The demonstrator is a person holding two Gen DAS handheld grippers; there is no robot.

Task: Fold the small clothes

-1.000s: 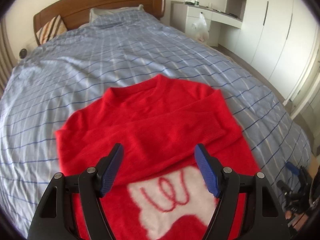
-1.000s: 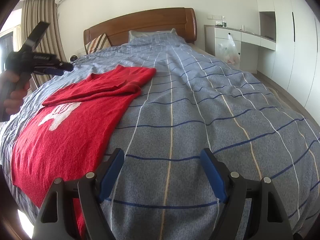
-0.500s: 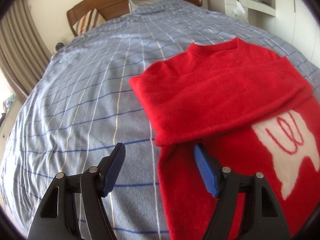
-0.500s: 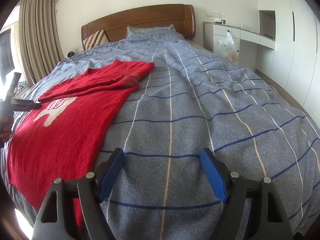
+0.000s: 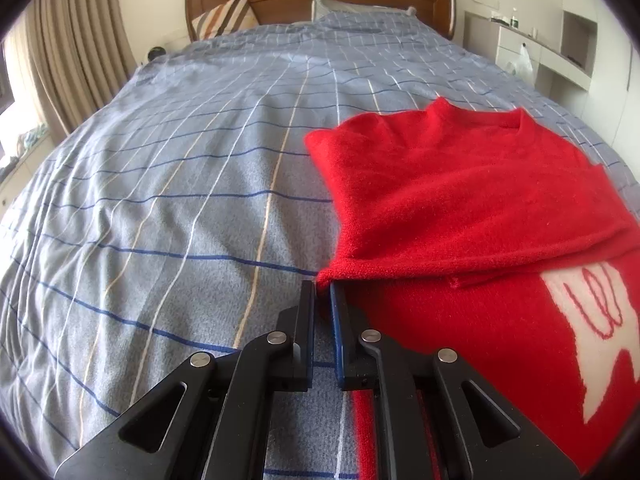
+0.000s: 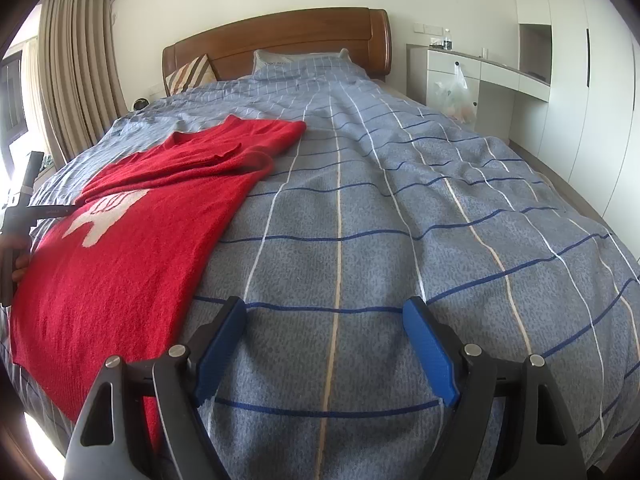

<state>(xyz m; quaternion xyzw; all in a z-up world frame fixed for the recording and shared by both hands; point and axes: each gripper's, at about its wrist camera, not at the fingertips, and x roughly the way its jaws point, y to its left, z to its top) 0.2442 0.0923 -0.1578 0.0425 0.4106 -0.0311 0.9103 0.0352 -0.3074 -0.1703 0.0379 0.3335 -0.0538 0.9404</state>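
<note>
Closest to me, the left gripper point(image 5: 322, 294) is pinched tight on the left edge of the red sweater point(image 5: 472, 200), right where the end of a folded-over sleeve meets the side of the body; a sliver of red knit sits between its narrow-set jaws. The right gripper point(image 6: 326, 354) hovers over bare bedspread point(image 6: 400, 208) just beside the sweater's right edge, its blue pads spread wide and holding nothing. I judge the sleeves to be done and the fold of the body in hand: the left side is secured, the right is not. The next move seems to call for the right gripper to shift over to the sweater's near right edge and clamp at a matching spot, so both sides can be lifted and carried evenly; an uneven lift would likely skew the fold or drag a sleeve loose. The sweater itself lies flat on the near part of the bed, neckline toward the headboard point(image 6: 280, 36), hem toward me. It is a fuzzy, soft knit, bright red, with a white patch point(image 5: 592, 340) bearing red looped stitching on the front. The sleeves lie crossed over the chest in a thick band, slightly rumpled at the right. Farther off, pillows rest against the headboard.
</note>
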